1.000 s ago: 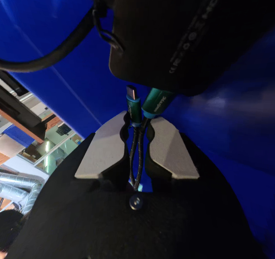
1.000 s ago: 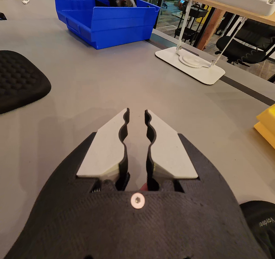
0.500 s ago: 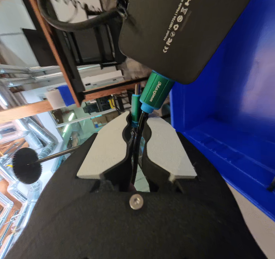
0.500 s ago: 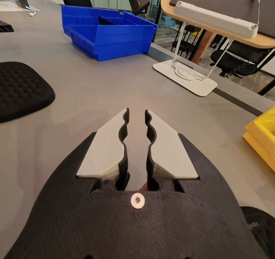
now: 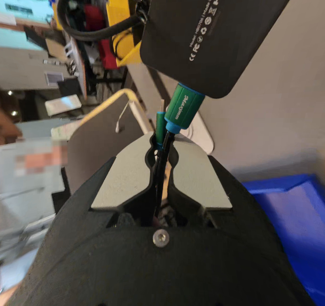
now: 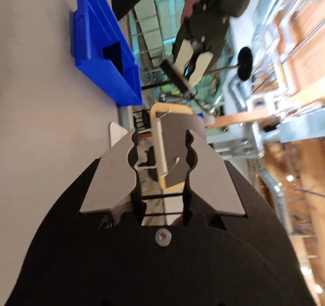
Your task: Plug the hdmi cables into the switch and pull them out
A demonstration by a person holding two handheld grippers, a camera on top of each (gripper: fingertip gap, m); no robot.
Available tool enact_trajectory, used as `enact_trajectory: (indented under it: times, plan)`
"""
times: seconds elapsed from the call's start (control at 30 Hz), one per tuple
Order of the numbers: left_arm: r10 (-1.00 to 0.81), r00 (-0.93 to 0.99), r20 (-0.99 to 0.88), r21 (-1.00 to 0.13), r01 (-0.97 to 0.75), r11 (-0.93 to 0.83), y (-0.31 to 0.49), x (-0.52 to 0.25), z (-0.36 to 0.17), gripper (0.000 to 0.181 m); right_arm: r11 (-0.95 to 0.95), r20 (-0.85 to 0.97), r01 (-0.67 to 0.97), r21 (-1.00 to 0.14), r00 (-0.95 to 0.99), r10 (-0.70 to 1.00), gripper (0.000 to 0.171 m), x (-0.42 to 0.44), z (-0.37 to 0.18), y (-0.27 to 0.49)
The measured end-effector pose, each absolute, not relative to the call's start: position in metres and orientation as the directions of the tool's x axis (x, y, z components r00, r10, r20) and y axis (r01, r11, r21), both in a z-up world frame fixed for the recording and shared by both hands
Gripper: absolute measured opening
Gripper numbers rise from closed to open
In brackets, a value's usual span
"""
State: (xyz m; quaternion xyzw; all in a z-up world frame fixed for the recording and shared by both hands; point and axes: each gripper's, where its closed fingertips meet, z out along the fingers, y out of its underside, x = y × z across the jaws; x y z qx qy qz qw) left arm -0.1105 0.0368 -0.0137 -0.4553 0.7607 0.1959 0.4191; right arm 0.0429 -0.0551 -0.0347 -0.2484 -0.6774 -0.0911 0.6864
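Left gripper (image 5: 162, 139) is clamped on two thin black cables (image 5: 161, 171), fingers nearly closed around them. Grip looks the same as half a second ago. One cable ends in a big green plug (image 5: 182, 111) seated in the near edge of the black switch (image 5: 211, 34), which hangs in the air just past the fingertips. The second, slimmer green plug (image 5: 159, 128) sits loose just left of it, tip free, not in any port. A thick black cable (image 5: 91, 32) loops off the switch's far left corner.

What changed: the left gripper has swung away from the blue bin (image 5: 290, 218). A second ago blue filled that view; now the bin is only at the lower right, with grey table (image 5: 263, 121) behind the switch and a yellow bin (image 5: 123, 39) far left. That view is motion-blurred.

Right gripper (image 6: 161, 134) holds nothing. Its fingers now stand clearly apart, wider than the narrow gap half a second ago. Its view has rolled hard: the table (image 6: 44, 104) now fills the left side, with the blue bin (image 6: 98, 51) upper left. Ahead between the fingers is a white stand (image 6: 168, 148) holding a dark board. In that view the left gripper (image 6: 191, 63) shows high up in a person's hand (image 6: 191, 0), switch (image 6: 175, 79) dangling edge-on below its fingers. Also blurred.
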Motion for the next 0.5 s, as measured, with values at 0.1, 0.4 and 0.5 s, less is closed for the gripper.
enact_trajectory:
  times: [0.1,0.4,0.5]
  plan:
    - [-0.583,-0.267,-0.767,-0.169,-0.793,0.585,0.010,-0.065,-0.021,0.010,0.912,0.997,0.404,-0.075,0.048,0.060,0.053,0.031,-0.013,-0.078]
    - [-0.643,-0.434,-0.631,-0.214,-0.699,0.682,-0.038,0.004,-0.064,0.010,0.912,0.991,0.394,0.118,-0.102,-0.084,0.034,0.025,-0.032,-0.101]
    - [-0.645,-0.476,-0.598,-0.217,-0.679,0.702,-0.046,0.016,-0.077,0.010,0.927,0.987,0.360,0.108,-0.148,-0.057,0.027,0.026,-0.048,-0.112]
